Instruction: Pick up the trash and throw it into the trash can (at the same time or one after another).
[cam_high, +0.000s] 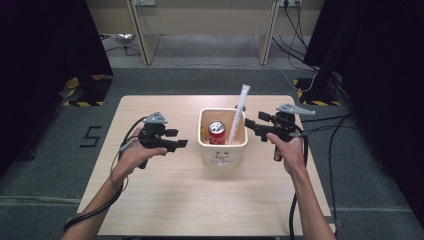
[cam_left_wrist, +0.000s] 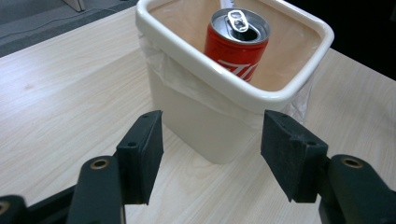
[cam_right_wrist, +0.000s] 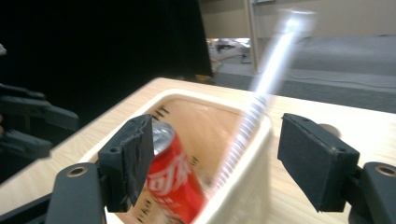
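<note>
Two things sit in the cream bin (cam_high: 222, 145) mid-table, a red can (cam_high: 216, 132) and a long white straw (cam_high: 239, 114), so dropping off looks done; both the right gripper (cam_high: 254, 126) and left gripper (cam_high: 181, 144) stand wide and empty, and next should back away

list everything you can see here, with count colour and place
bin: 1, cream, middle of the table
can: 1, red, upright in the bin, top opened
wrapped straw: 1, white, leaning in the bin, sticking out past its rim
table: 1, light wood
desk: 1, beige, beyond the table
left claw: 1, black, open, left of the bin
right claw: 1, black, open, right of the bin near the straw
</note>
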